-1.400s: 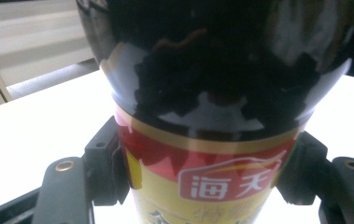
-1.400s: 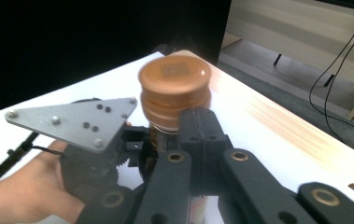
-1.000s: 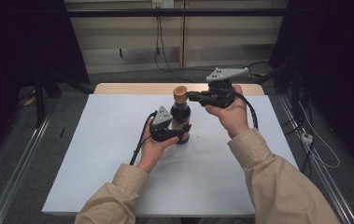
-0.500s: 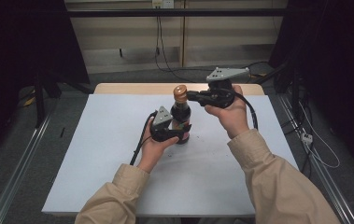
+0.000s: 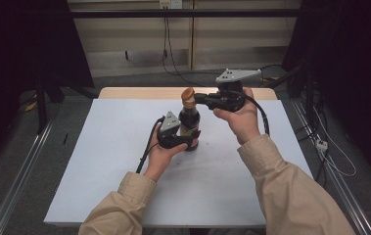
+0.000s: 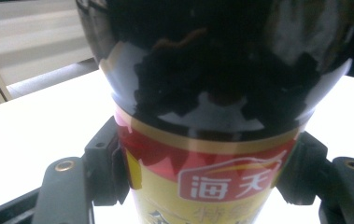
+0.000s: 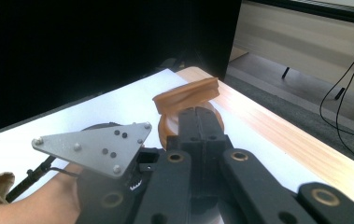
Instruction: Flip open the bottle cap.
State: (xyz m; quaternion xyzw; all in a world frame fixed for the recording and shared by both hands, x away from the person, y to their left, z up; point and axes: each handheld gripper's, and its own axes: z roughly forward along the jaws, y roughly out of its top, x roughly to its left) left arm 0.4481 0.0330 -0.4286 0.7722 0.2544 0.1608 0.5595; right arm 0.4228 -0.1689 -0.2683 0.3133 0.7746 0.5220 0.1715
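Observation:
A dark soy sauce bottle (image 5: 189, 120) with a red and yellow label (image 6: 202, 182) stands upright on the white table (image 5: 109, 156). My left gripper (image 5: 190, 138) is shut on the bottle's body, one jaw on each side of the label. The bottle's orange cap (image 5: 189, 97) has its flip lid (image 7: 188, 95) tilted up. My right gripper (image 5: 197, 99) comes in level from the right with its jaws shut together. Its tips (image 7: 197, 114) rest against the cap just under the raised lid. The left gripper's grey plate (image 7: 95, 147) shows below the cap.
A bare wooden strip (image 5: 139, 93) runs along the table's far edge, with floor and hanging cables (image 5: 166, 44) behind it. Metal rails (image 5: 21, 171) flank the table on both sides. Dark curtains stand at the left and right.
Both hands have stayed almost still. The cap's lid looks tipped up slightly more than a second ago.

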